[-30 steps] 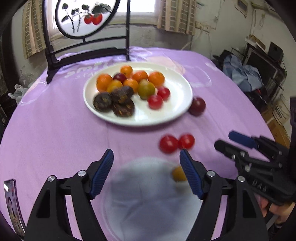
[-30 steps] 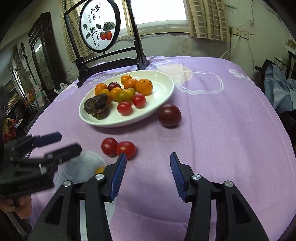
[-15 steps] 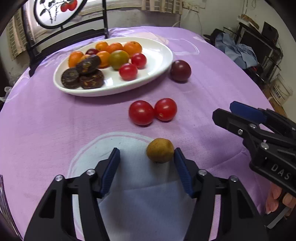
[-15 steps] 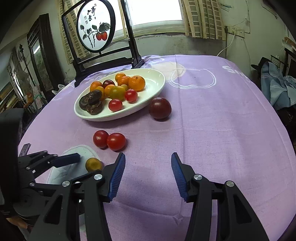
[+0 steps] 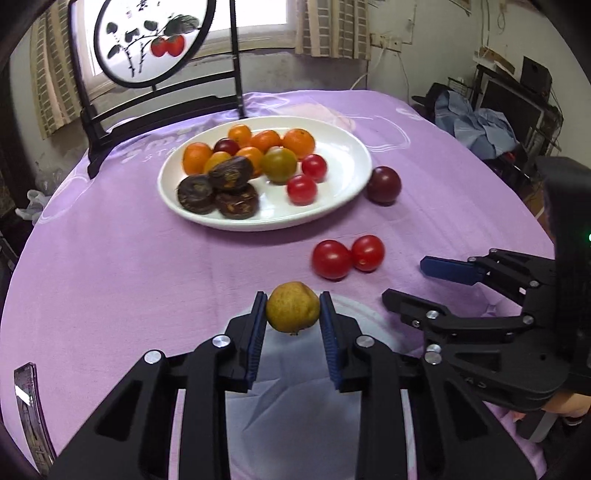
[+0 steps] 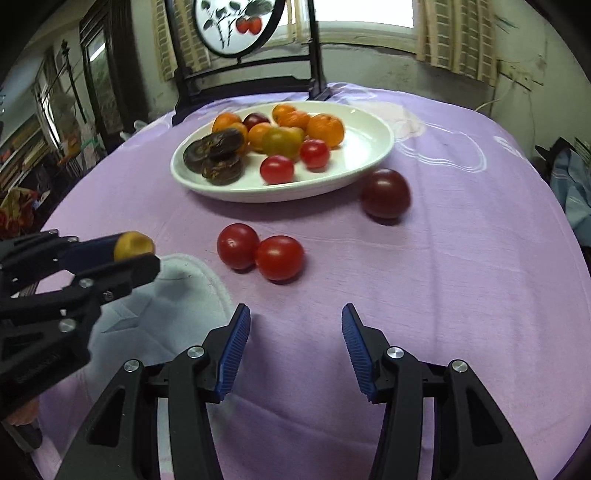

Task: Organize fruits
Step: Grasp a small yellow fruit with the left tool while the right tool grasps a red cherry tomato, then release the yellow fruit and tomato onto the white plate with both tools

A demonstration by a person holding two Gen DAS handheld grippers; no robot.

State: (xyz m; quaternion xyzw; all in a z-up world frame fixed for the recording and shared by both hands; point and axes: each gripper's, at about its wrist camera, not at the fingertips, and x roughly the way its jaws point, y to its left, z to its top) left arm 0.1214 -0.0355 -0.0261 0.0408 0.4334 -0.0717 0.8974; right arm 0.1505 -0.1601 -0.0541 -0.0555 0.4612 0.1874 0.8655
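My left gripper point(image 5: 293, 314) is shut on a small yellow-brown fruit point(image 5: 293, 312), lifted just above the cloth; the same yellow fruit point(image 6: 133, 244) shows between the left gripper's fingers point(image 6: 114, 271) in the right wrist view. Two red tomatoes point(image 5: 347, 256) point(image 6: 260, 251) lie side by side on the purple tablecloth. A dark purple fruit point(image 5: 383, 184) point(image 6: 385, 193) rests beside the white plate point(image 5: 343, 147) point(image 6: 373, 129), which holds oranges, red tomatoes, a greenish fruit and dark round pieces. My right gripper point(image 6: 293, 343) stands open over bare cloth, nothing between its fingers; that right gripper point(image 5: 428, 280) shows at the right of the left wrist view.
A black stand with a round painted panel point(image 5: 147, 40) point(image 6: 240, 26) rises behind the plate. A pale round patch point(image 5: 295, 387) point(image 6: 173, 306) marks the cloth near me. Clothes and boxes point(image 5: 476, 118) sit off the table's right edge. A person's fingers point(image 5: 569, 408) hold the right gripper's handle.
My left gripper has shut on the yellow fruit, which lay on the cloth between its open fingers before, and lifted it. The right gripper has shifted closer to the two red tomatoes.
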